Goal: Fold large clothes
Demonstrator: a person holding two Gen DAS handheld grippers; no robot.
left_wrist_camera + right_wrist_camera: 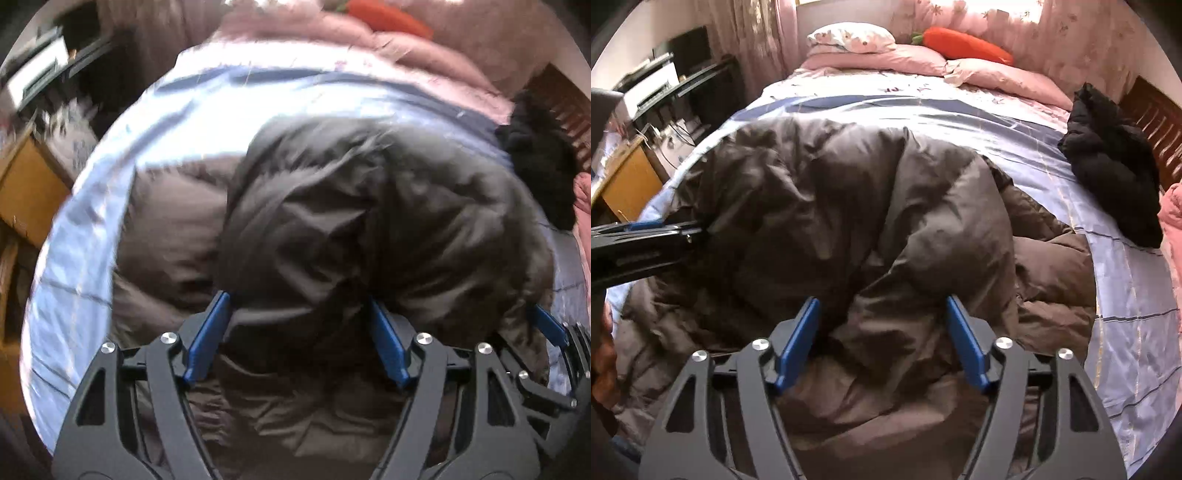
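A large dark brown puffer jacket (pixel 857 206) lies bunched and partly folded over on the light blue bedspread (pixel 1052 147); it also fills the left wrist view (pixel 351 221). My left gripper (pixel 301 306) is open, its blue pads wide apart with jacket fabric between and under them. It also shows side-on at the left of the right wrist view (pixel 683 230), at the jacket's left edge. My right gripper (pixel 881 306) is open over the jacket's near fold, with fabric between the pads. It shows at the right edge of the left wrist view (pixel 546 325).
A black garment (pixel 1115 170) lies at the bed's right side near a wooden headboard rail (pixel 1152 110). Pink pillows (pixel 905 55) and an orange carrot plush (pixel 964 40) lie at the far end. A desk with a printer (pixel 650 92) stands left of the bed.
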